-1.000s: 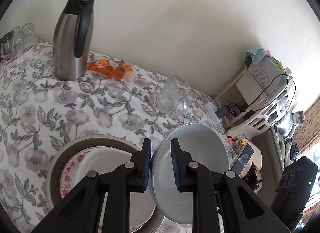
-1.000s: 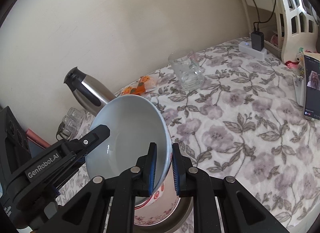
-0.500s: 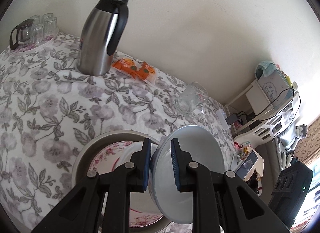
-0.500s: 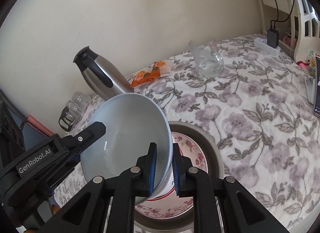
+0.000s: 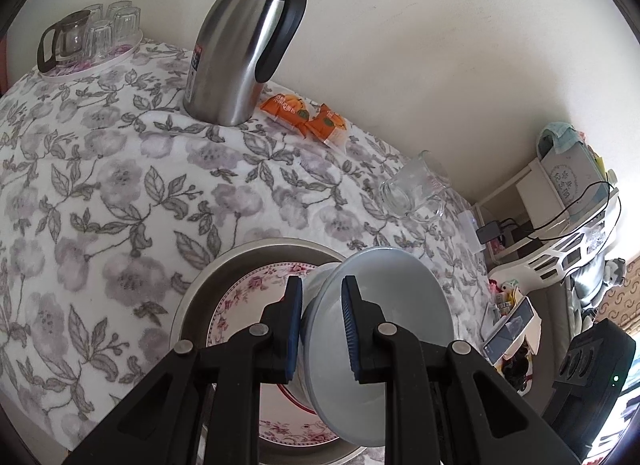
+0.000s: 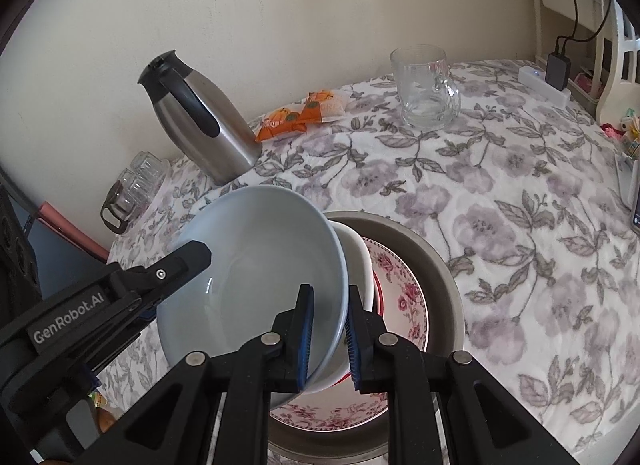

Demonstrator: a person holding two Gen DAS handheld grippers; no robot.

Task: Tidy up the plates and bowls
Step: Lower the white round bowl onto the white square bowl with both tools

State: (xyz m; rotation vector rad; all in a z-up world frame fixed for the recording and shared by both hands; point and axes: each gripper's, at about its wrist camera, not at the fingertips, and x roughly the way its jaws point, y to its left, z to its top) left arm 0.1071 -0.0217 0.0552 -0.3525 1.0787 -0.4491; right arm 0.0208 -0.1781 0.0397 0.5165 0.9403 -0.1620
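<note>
the left gripper [image 5: 320, 329] and the right gripper [image 6: 328, 335] each pinch the rim of one pale blue bowl [image 6: 256, 265], from opposite sides, jaws nearly closed on its thin wall. the right one's pads look to be slackening a touch, rim still between them. over the last second the pair has carried the bowl across the flowered worktop [image 5: 120, 185] and a little down; a second ago only the edge of the stack showed under it, and now the bowl hangs tilted right over it. that stack is a white bowl [image 6: 358, 261] on a rose-patterned plate [image 6: 404, 293], all inside a grey metal basin [image 6: 440, 265]. whether blue already touches white i cannot tell. the carry looks about done, so what is left is to level the bowl, nest it and let go. the jug [image 5: 244, 41] and glass mug [image 6: 426, 89] stand well apart.
</note>
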